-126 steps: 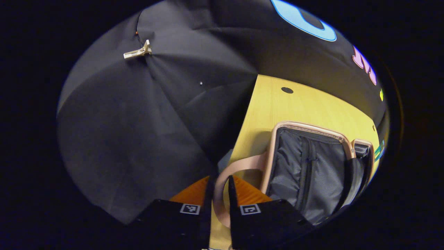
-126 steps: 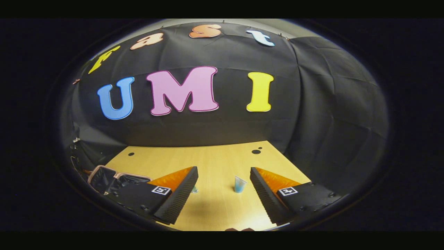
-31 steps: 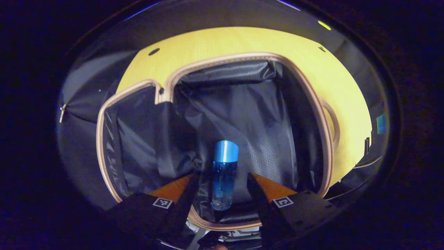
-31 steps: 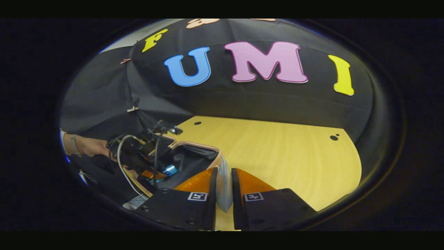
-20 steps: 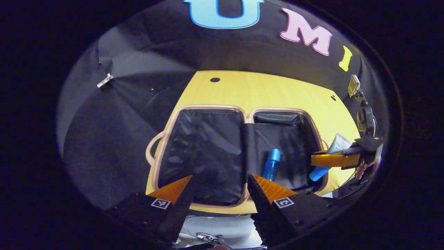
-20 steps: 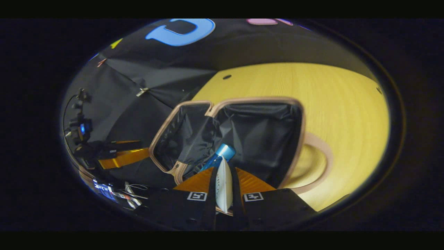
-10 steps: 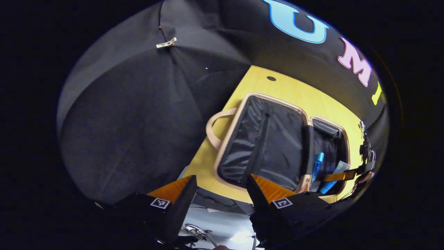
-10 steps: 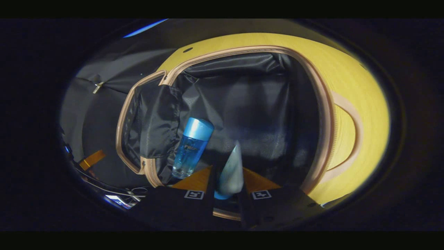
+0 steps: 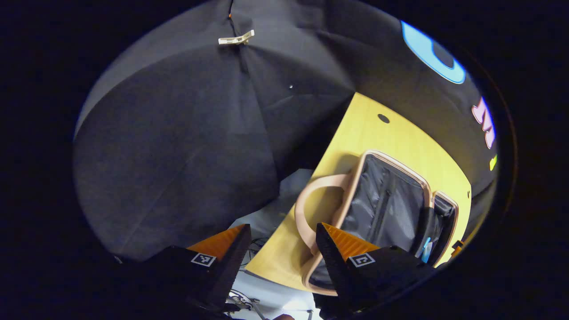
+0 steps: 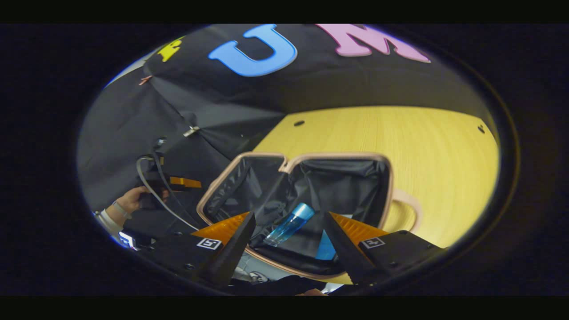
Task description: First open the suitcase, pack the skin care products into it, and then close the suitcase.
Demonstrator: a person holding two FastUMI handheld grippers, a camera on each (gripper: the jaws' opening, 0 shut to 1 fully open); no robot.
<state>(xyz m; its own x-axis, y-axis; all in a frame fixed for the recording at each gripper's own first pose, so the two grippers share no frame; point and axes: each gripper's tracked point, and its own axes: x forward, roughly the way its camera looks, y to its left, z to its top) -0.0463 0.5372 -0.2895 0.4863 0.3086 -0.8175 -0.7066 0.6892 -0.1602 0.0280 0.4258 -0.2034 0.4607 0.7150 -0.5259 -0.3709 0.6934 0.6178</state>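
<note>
Both grippers, left (image 9: 280, 249) and right (image 10: 289, 240), are spread empty; bottle (image 10: 289, 224) and tube (image 10: 326, 249) lie packed in the open suitcase (image 10: 386, 178), ready for closing.

A yellow wood-grain worktop (image 10: 422, 146) carries the open suitcase (image 10: 346, 178), which lies flat with its 2 dark-lined halves side by side. In the right gripper view it sits just beyond the fingers (image 10: 231, 249), toward the worktop's near left corner, one pale handle (image 10: 411, 209) resting on the wood to its right. In the left gripper view the worktop (image 9: 378, 138) runs ahead and right of the fingers (image 9: 338, 249), the suitcase (image 9: 386, 209) on it, its other handle (image 9: 306, 209) lying on the wood near the right finger.
</note>
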